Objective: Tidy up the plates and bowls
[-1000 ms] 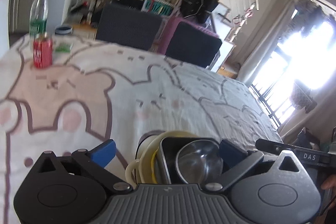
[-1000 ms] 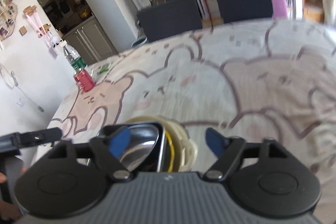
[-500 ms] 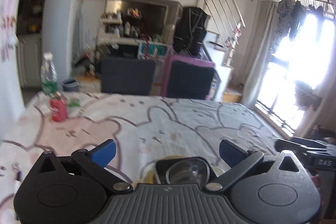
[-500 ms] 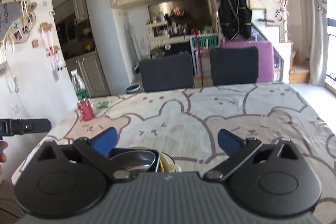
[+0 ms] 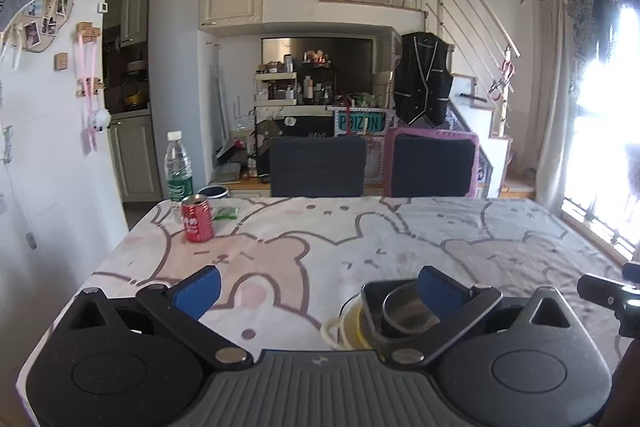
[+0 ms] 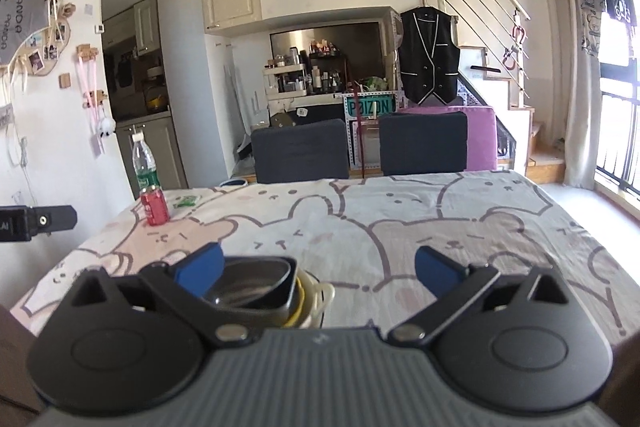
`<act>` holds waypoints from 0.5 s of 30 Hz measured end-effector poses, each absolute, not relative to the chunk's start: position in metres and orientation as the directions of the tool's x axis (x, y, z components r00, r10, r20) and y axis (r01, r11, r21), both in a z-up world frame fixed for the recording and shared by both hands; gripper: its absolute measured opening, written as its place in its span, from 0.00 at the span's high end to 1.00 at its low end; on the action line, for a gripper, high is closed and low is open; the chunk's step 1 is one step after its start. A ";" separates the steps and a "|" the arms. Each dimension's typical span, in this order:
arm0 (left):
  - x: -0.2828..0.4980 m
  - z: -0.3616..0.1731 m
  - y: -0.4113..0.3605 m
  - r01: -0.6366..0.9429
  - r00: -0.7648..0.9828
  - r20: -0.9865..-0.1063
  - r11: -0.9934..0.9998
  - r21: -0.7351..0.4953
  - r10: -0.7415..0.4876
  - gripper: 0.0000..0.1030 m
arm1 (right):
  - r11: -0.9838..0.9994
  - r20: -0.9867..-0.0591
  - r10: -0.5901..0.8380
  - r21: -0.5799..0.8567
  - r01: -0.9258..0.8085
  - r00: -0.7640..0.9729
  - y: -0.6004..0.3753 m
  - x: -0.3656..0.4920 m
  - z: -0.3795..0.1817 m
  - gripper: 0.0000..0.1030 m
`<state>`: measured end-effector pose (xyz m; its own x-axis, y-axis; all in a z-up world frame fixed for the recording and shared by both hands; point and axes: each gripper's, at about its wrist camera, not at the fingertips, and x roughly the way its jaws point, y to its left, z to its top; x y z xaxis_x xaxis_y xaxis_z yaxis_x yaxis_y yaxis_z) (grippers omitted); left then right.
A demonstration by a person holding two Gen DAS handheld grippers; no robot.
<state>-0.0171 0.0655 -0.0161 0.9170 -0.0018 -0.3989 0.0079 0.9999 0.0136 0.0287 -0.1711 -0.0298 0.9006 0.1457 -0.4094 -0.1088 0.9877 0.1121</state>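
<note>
With the dishes nested in one stack (image 5: 384,315) at the table's near edge, both the left gripper (image 5: 316,287) and right gripper (image 6: 318,265) gape wide, holding nothing.

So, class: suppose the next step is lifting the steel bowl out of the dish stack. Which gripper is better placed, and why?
Probably the left gripper: the round steel bowl sits just behind its right finger. In the right wrist view the stack lies off beyond the right gripper. Both jaws stand open, empty.

Sunlit window (image 5: 604,147), 2 dark chairs (image 5: 318,166)
</note>
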 end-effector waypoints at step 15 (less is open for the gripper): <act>-0.037 -0.058 0.059 -0.009 0.884 -0.466 0.999 0.043 0.028 0.00 | 0.996 -0.439 0.088 0.008 -0.094 0.894 -0.158 0.006 -0.051 0.00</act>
<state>-0.0369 0.0593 -0.0578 0.8843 0.0278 -0.4660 -0.0087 0.9990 0.0432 0.0063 -0.1580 -0.0508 0.8941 0.0879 -0.4392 -0.0942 0.9955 0.0075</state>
